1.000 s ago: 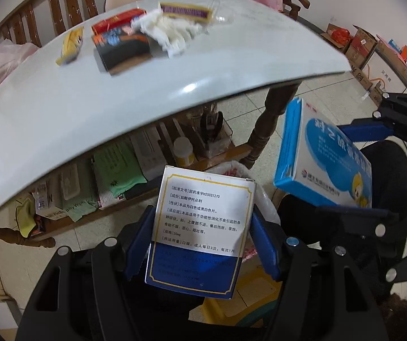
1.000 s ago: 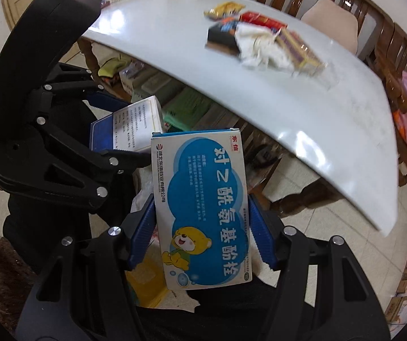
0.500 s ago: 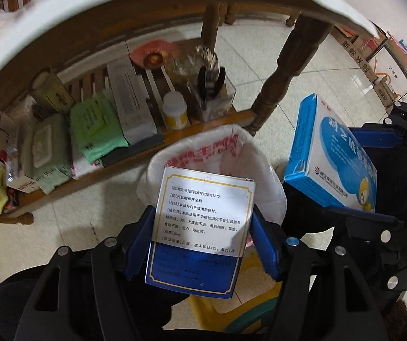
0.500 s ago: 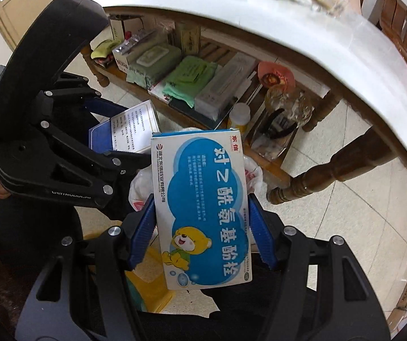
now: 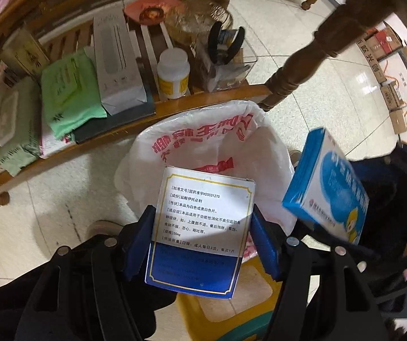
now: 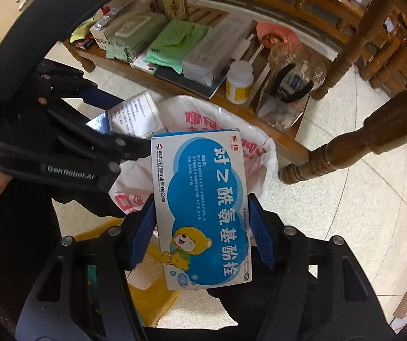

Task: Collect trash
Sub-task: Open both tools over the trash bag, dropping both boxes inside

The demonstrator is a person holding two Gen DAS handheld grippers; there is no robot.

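White plastic bag [image 5: 263, 153] lines a bin, its inside hidden.

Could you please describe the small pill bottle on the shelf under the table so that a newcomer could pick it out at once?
Look at the low wooden shelf under the table, just behind the white bin bag with red print. Near the shelf's front edge stands the pill bottle, between a long white box and a clear plastic container. It is the only upright white bottle with a yellow label.
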